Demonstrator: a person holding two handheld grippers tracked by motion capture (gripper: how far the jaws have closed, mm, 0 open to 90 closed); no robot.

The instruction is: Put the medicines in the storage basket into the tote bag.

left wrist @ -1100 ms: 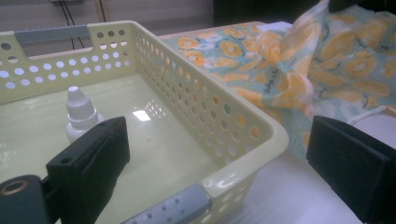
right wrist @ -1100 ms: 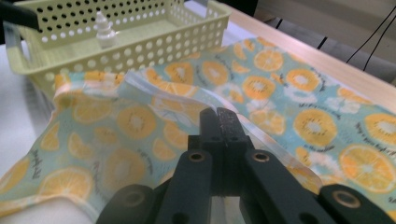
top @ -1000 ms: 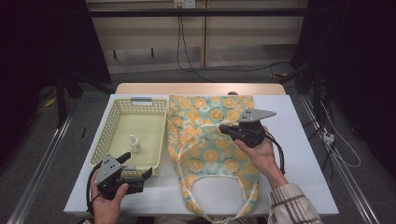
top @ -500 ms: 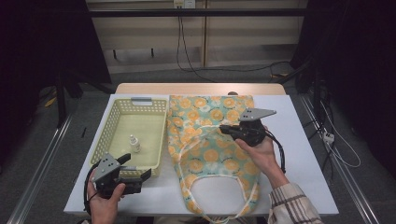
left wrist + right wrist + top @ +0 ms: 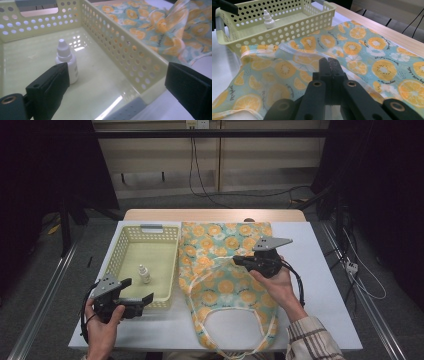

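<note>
Beside perforated plastic basket (image 5: 125, 251), right gripper (image 5: 236, 260) pinches printed fabric bag (image 5: 220, 242).

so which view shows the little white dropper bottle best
The left gripper view: the dropper bottle stands upright and close on the basket floor, cap and body clear. The high view shows it small from above. The right gripper view shows mainly its cap above the basket wall.

On the table (image 5: 320, 285) a basket (image 5: 125, 270) is lying at the left with a small bottle (image 5: 144, 274) standing in it, while a fabric bag (image 5: 220, 290) is lying just right of it, handles nearest.
</note>
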